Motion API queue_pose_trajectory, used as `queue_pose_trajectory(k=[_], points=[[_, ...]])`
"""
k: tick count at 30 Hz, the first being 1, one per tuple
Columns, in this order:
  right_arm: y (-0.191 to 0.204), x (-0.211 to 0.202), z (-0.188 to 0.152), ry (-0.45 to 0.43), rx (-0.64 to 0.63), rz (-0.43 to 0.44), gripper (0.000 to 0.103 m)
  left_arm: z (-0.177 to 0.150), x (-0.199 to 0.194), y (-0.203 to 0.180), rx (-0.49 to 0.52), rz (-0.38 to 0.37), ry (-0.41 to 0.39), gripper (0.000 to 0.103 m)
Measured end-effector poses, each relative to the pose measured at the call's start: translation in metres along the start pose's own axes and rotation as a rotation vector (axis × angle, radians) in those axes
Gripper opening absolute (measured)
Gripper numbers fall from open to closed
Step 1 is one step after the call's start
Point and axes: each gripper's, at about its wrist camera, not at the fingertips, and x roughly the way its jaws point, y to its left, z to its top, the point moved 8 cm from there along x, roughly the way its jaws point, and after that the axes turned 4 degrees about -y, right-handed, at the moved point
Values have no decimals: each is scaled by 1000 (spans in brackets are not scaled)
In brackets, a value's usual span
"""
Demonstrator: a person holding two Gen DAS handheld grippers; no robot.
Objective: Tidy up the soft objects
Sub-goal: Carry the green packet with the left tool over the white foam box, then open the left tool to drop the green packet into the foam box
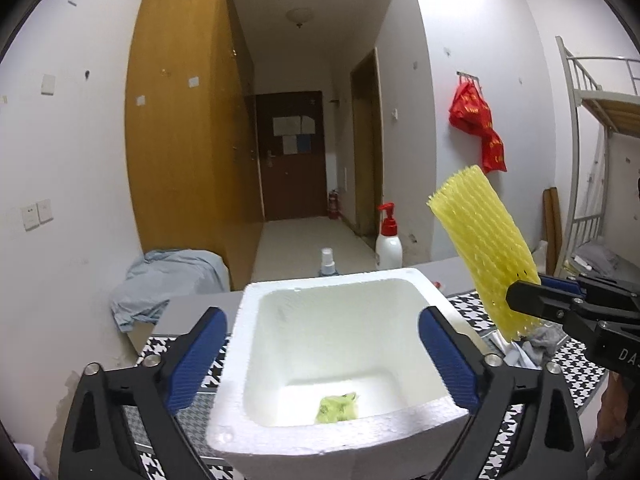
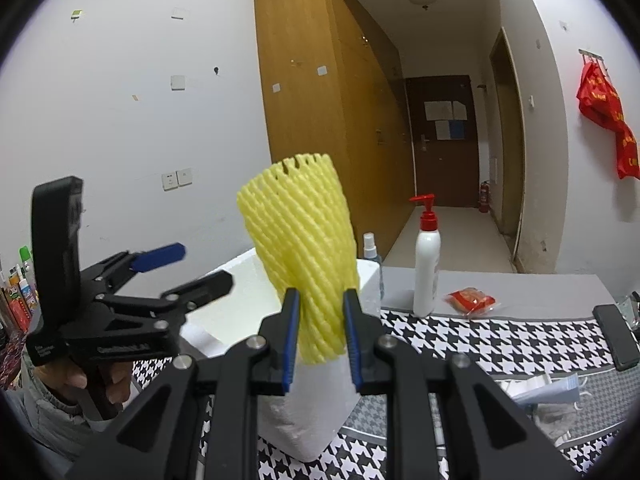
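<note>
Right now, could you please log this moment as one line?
left tongs: open over foam box | right tongs: shut on yellow foam net

A dormitory-style living room: ahead of the grippers a corridor runs past a tall wooden wardrobe [image 1: 180, 120] to a dark entry door [image 1: 292, 156] with a fire extinguisher [image 1: 333, 204] beside it. Right of the left gripper stands a metal bunk bed [image 1: 600, 120], and red bags [image 1: 476, 120] hang on a wall hook.
</note>
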Motion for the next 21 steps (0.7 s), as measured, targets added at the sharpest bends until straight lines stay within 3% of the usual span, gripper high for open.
queue_pose_trajectory(k=[21], points=[[27, 32, 5, 35, -23, 62, 25, -5, -26, 59, -75, 156, -26, 102]])
